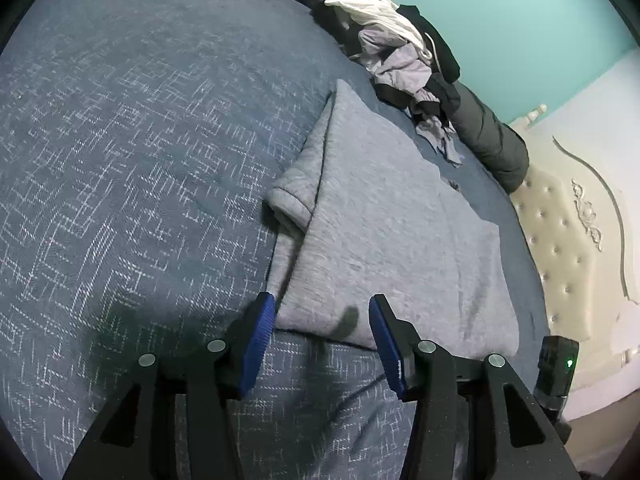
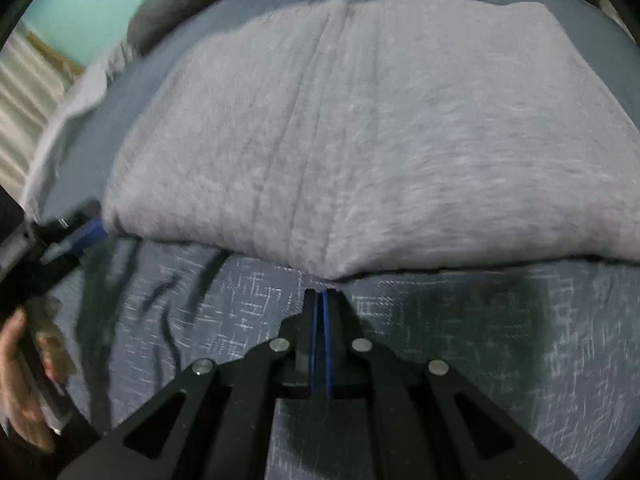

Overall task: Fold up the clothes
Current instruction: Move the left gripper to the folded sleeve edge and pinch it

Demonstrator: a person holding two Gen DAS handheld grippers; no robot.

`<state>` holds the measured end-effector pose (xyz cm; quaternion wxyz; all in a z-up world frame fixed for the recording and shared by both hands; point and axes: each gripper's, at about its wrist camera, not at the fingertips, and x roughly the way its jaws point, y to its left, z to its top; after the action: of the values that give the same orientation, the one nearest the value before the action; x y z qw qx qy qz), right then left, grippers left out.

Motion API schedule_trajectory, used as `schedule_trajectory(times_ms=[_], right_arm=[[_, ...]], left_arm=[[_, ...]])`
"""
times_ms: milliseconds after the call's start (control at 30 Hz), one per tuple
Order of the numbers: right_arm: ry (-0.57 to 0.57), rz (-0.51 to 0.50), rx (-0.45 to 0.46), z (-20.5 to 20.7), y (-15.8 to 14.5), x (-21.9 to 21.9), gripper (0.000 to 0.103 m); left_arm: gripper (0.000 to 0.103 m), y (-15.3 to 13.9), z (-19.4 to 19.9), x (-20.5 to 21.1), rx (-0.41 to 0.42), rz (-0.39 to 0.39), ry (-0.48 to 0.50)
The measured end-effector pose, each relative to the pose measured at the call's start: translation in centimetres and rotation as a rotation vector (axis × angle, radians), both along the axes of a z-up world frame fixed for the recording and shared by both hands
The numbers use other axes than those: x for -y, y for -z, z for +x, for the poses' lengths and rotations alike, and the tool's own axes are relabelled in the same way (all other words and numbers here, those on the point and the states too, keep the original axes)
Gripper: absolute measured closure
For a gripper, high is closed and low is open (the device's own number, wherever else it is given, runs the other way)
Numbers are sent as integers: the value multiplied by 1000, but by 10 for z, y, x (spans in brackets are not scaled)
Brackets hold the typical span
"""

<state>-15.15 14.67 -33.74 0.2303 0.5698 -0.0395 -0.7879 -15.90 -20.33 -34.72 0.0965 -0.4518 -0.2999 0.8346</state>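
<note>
We have the grey sweater [image 1: 384, 240] lying part-folded on the blue bedspread [image 1: 140, 140], near edge facing us; one sleeve [image 1: 294, 196] is tucked over on the left side. Left gripper [image 1: 322, 320] has its fingers apart, straddling the near-left corner of the hem w/o pinching it. Right gripper [image 2: 320, 296] is fully together, empty, just short of the hem mid-edge; that view is blurred.

Step in hand, as we judge it: take the near hem and fold it away from us. To do it well we'd bring the left pads [image 1: 260, 332] in on all layers at the corner, open the right and take a matching bite further along, lift both evenly, keep the edge straight so the sleeve doesn't slip out.

Count: 1 sweater laid out; 1 pile of unfolded clothes [image 1: 404, 56] at the far side, items too tangled to count; 1 dark rolled duvet [image 1: 488, 136]; 1 padded headboard [image 1: 560, 232]; 2 grippers; 1 hand [image 2: 24, 384] visible on the left tool.
</note>
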Motion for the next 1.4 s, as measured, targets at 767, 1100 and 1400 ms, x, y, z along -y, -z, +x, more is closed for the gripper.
schedule_trajectory(times_ms=[767, 1100, 1400], right_arm=[[232, -272, -170, -16, -14, -103, 101], [238, -337, -182, -18, -13, -111, 101], [265, -350, -191, -21, -11, -122, 101]], left_arm=[[40, 29, -1, -3, 1, 122, -124], [39, 33, 2, -6, 21, 181, -148], [78, 40, -12, -7, -8, 191, -170]])
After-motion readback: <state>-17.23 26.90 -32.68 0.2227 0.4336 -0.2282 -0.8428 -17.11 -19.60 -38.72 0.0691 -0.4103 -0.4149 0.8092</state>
